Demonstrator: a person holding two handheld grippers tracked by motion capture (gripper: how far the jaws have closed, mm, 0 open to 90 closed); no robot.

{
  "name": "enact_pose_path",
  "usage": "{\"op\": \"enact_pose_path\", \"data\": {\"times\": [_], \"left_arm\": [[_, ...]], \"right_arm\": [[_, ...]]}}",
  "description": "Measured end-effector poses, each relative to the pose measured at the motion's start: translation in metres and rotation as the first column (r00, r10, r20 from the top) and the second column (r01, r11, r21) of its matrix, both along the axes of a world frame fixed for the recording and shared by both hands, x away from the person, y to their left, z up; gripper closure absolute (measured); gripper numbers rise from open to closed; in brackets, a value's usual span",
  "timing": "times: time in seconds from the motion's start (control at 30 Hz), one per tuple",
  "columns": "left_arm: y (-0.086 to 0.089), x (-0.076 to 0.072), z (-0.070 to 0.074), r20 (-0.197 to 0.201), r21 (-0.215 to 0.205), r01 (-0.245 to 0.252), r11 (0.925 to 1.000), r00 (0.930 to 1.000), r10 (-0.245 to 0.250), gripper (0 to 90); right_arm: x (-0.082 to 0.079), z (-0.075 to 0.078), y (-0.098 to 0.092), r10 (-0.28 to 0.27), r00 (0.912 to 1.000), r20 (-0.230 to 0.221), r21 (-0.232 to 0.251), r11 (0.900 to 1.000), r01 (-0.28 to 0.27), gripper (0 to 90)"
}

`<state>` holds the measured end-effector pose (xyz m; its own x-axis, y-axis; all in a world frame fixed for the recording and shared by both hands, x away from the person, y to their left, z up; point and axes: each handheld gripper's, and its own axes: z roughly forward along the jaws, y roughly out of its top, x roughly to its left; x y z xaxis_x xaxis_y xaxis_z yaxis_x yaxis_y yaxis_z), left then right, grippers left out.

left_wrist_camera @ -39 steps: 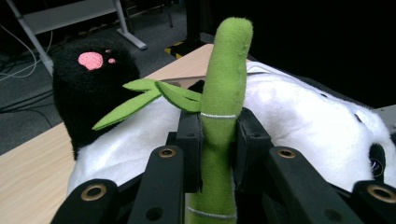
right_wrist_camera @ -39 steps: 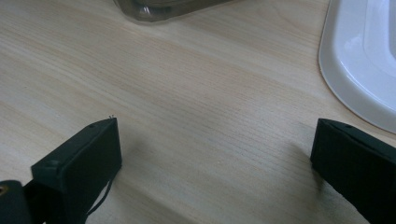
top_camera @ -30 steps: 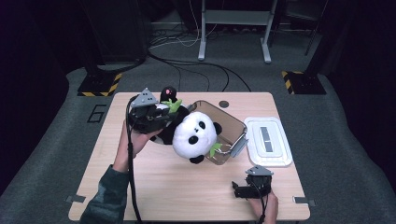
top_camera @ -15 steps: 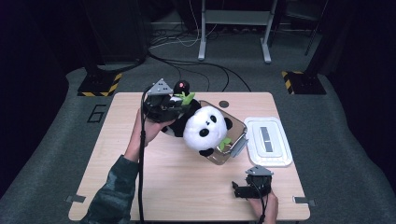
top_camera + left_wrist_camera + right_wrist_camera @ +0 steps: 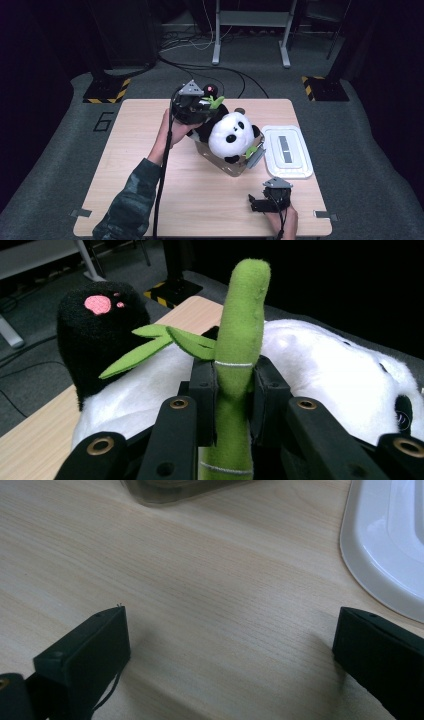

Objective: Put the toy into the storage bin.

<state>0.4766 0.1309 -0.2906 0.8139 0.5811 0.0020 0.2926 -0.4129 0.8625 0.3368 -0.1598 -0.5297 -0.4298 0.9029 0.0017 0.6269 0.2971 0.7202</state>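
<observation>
A black-and-white panda plush (image 5: 231, 136) lies across a clear plastic bin (image 5: 235, 167) in the middle of the table. A green bamboo stalk (image 5: 237, 340) with leaves is sewn to the plush. My left gripper (image 5: 234, 390) is shut on that stalk, its pads pressing both sides. In the high view the left gripper (image 5: 200, 106) sits at the plush's far left end, beside a black paw (image 5: 100, 325) with a pink pad. My right gripper (image 5: 255, 204) rests low at the table's front right. Its jaws stand wide open over bare wood (image 5: 230, 645).
A white lid (image 5: 287, 150) lies flat to the right of the bin, and its edge (image 5: 385, 545) is close to my right jaw. The bin's lower corner (image 5: 175, 490) lies ahead of the right gripper. Cables and stand legs are on the floor beyond the table.
My left gripper has carried the panda to the right and farther back, so the plush now lies over the bin. The right gripper has stayed in place.
</observation>
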Motion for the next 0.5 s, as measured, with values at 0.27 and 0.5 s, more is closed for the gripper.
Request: {"op": "enact_pose_path", "data": {"times": [0.27,0.5], "left_arm": [[-0.018,0.016,-0.014,-0.033,0.015,0.002,0.9999,0.9995,-0.001,74.4],[-0.027,0.025,-0.025,-0.055,0.015,0.002,0.9999,0.9985,-0.001,74.4]], "right_arm": [[0.000,0.000,0.000,0.000,1.0000,0.000,0.000,1.000,0.000,1.0],[0.000,0.000,0.000,0.000,1.0000,0.000,0.000,1.000,0.000,1.0]]}}
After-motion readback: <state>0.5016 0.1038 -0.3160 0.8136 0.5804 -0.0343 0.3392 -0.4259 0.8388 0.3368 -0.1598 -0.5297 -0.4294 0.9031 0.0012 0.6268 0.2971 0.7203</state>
